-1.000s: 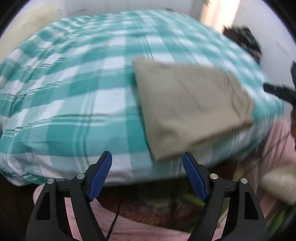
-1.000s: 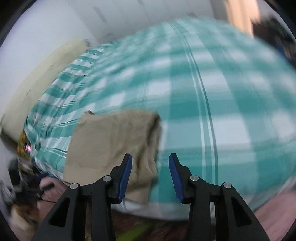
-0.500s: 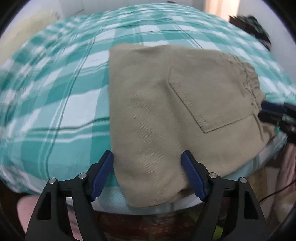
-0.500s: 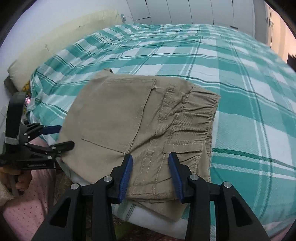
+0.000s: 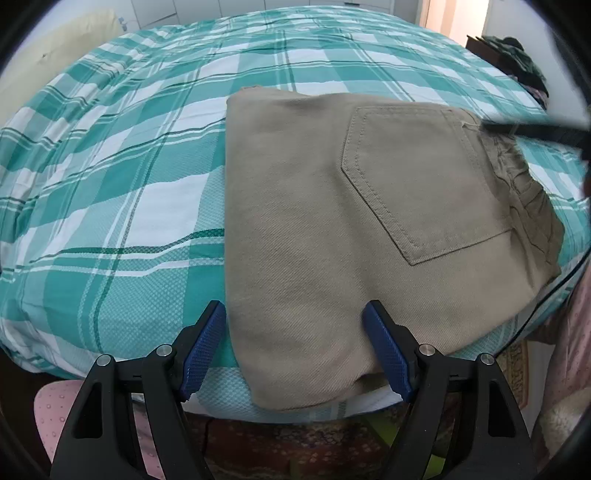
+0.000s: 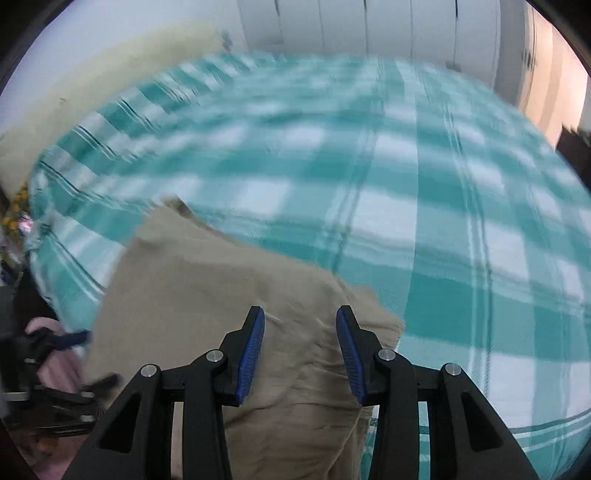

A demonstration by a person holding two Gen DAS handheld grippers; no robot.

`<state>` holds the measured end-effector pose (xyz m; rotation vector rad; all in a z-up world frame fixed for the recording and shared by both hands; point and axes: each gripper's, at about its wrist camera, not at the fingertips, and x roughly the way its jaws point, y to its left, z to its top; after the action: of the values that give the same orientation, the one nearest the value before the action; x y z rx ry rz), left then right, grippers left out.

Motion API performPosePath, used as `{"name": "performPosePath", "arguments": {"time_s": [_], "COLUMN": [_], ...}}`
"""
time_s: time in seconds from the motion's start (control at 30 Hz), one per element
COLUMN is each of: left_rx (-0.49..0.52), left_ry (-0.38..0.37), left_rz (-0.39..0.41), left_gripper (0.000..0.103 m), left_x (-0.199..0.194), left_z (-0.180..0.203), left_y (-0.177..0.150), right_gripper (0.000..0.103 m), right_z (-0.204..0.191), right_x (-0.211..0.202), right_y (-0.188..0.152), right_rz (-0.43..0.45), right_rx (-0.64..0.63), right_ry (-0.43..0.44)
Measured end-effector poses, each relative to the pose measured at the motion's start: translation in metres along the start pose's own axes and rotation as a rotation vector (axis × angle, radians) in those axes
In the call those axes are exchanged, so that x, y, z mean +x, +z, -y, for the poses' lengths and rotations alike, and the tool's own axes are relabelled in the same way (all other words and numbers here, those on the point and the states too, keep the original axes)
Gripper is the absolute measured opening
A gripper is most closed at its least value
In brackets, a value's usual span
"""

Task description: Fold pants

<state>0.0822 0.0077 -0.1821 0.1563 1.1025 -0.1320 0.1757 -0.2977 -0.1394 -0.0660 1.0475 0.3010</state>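
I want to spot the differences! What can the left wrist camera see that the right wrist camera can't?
Only the left wrist view shows the pants' back pocket sharply, plus dark clothes heaped at the far right. Only the right wrist view, which is blurry, shows the white cupboard doors. Both show the tan pants lying on the green checked bedspread, with an open gripper over them: left gripper, right gripper.

A teal-checked bedspread (image 5: 122,206) (white cupboards (image 6: 369,29) behind) covers the bed.
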Motion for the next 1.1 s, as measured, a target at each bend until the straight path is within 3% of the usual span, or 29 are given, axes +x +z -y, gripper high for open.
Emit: {"name": "performPosePath", "arguments": {"time_s": [0.07, 0.13, 0.3, 0.5, 0.63, 0.8, 0.97, 1.1], "left_rx": [0.0, 0.002, 0.0, -0.04, -0.1, -0.131, -0.218, -0.325], "left_ry": [-0.004, -0.002, -0.005, -0.044, -0.087, -0.122, -0.213, -0.304], "left_rz": [0.0, 0.0, -0.005, 0.004, -0.003, -0.005, -0.005, -0.015], "left_gripper": [0.079, 0.079, 0.08, 0.081, 0.088, 0.089, 0.089, 0.089], "left_x": [0.0, 0.001, 0.004, 0.002, 0.005, 0.002, -0.003, 0.0], "left_z": [0.0, 0.0, 0.0, -0.008, -0.019, -0.024, -0.045, -0.071], "left_y": [0.0, 0.0, -0.001, -0.002, -0.004, -0.003, 0.0, -0.001], "right_gripper": [0.041, 0.042, 0.042, 0.043, 0.056, 0.056, 0.058, 0.068], "right_z": [0.005, 0.004, 0.008, 0.011, 0.023, 0.054, 0.096, 0.127], "right_x": [0.025, 0.023, 0.015, -0.035, -0.058, -0.065, -0.061, -0.056], "right_y": [-0.012, -0.019, -0.022, -0.039, -0.065, -0.096, -0.112, -0.117], "right_rz": [-0.074, -0.031, -0.039, 0.046, 0.063, 0.042, 0.032, 0.059], "right_rx": [0.013, 0.013, 0.025, 0.079, 0.122, 0.245, 0.458, 0.662], "right_ry": [-0.007, -0.012, 0.004, 0.1, 0.123, 0.142, 0.251, 0.359]}}
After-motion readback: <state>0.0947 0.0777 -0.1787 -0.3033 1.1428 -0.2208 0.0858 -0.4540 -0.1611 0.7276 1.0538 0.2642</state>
